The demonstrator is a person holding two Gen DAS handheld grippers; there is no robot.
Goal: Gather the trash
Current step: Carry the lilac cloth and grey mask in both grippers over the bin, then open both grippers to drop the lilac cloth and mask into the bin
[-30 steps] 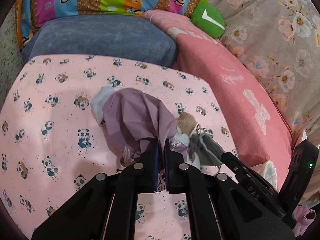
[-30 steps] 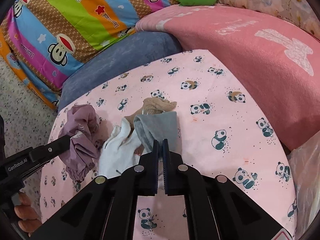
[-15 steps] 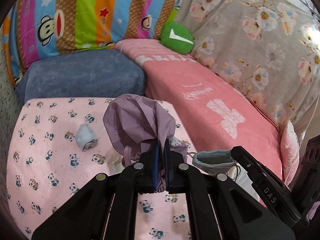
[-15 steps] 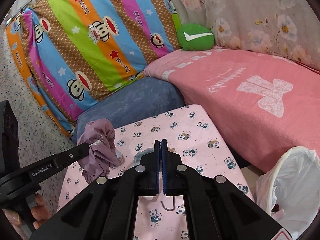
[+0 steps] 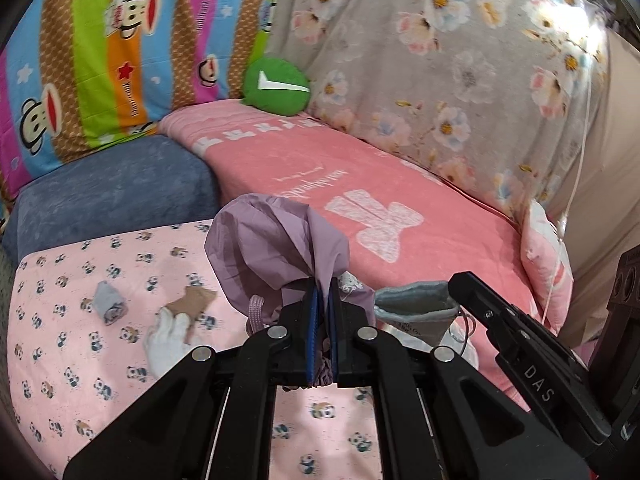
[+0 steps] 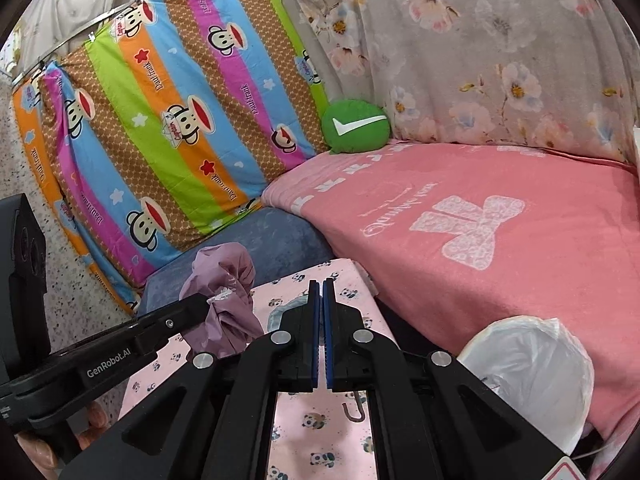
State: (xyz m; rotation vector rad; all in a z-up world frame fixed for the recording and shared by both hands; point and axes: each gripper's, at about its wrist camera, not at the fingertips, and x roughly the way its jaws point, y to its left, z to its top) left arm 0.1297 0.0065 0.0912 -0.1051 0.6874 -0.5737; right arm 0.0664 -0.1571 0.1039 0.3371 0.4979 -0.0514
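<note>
Partly hidden behind the right gripper [image 6: 321,304], a grey sock [image 5: 416,310] is clamped there; only its cuff is seen in the left view. A crumpled purple cloth [image 5: 276,248] is pinched by the left gripper [image 5: 323,312], its lower end cut off between the fingers. Both items are held above the panda-print sheet [image 5: 60,360], near its far edge. A brown sock [image 5: 192,304], white sock [image 5: 168,344] and small grey bundle [image 5: 109,304] are left on it. A white bin bag [image 6: 532,368] is seen beside the pink blanket [image 6: 500,240].
</note>
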